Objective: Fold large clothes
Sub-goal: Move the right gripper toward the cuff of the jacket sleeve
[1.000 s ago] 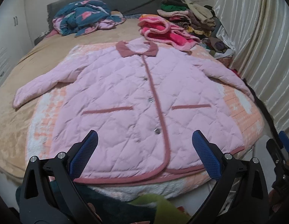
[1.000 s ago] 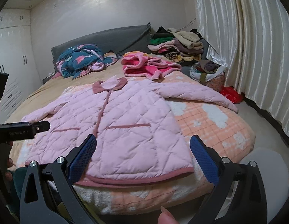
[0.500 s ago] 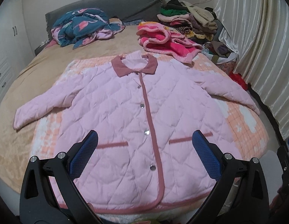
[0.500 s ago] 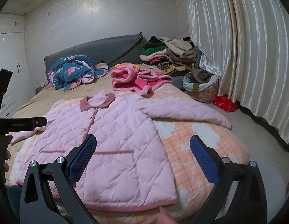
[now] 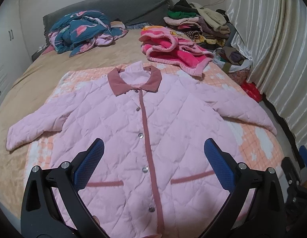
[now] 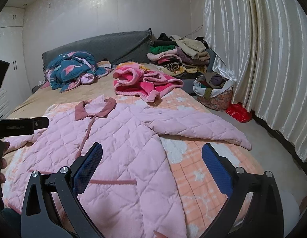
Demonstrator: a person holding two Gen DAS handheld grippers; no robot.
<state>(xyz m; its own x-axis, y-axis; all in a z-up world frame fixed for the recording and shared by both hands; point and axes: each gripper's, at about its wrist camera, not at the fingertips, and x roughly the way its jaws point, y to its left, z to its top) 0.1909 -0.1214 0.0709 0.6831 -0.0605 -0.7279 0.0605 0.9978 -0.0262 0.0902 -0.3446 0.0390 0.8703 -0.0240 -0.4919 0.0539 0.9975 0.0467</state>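
The pink quilted jacket [image 5: 153,130] lies flat, front up and buttoned, on the orange-and-white blanket [image 5: 258,144], both sleeves spread outward. My left gripper [image 5: 153,166] hovers over its lower front, fingers wide apart, empty. My right gripper [image 6: 152,168] hangs above its right side, likewise spread and holding nothing.

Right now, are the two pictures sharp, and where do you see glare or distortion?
Left wrist view: pink jacket sharp, fisheye bends the bed edges, corners black. Right wrist view: also sharp; curtain shows shiny streaks, wall curves.
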